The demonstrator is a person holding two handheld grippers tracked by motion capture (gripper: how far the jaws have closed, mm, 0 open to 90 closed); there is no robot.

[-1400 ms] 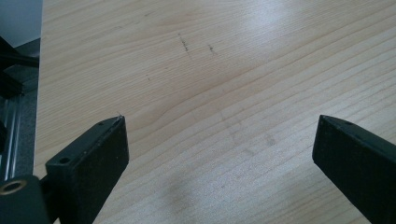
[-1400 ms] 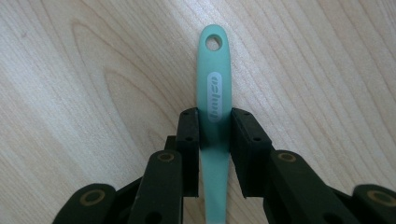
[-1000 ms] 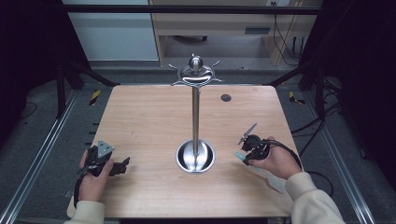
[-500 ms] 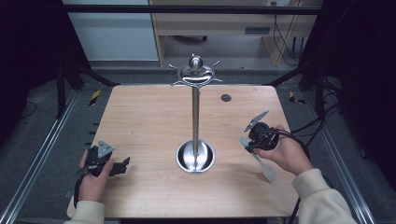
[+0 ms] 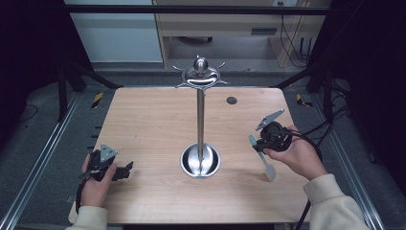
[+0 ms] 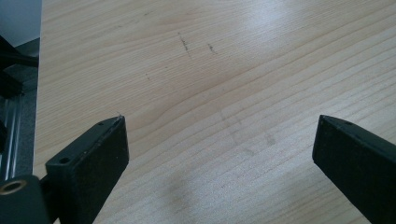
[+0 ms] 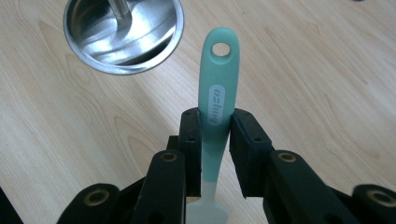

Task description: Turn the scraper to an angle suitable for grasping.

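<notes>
On the left side of the wooden table (image 5: pixel 143 120), my left gripper (image 5: pixel 125 168) rests low near the front edge, and its jaws stand wide apart with nothing between them; in the left gripper view I see bare wood grain between the two black pads (image 6: pixel 100 149). In the middle stands the metal stand (image 5: pixel 200 120), a thin upright pole that rises from a round shiny base (image 5: pixel 201 162) and carries a ring of curved hooks (image 5: pixel 201 79) at its top. To the right of it, my right gripper (image 5: pixel 261 143) is lifted above the table and its jaws are closed on the mint green spatula (image 7: pixel 217 107), around the middle of the handle. The long axis of the spatula runs along the jaws: the handle end with its hanging hole (image 7: pixel 219 49) points forward, away from my hand and toward the base of the stand, and the pale blade end (image 5: pixel 270 171) hangs down behind, near my wrist. The hooks are up and to the left of this hole, well apart from it, and my right hand is clearly the nearer one to them. I judge that the next move must raise the hole end to the height of the hooks and bring it over one hook.
</notes>
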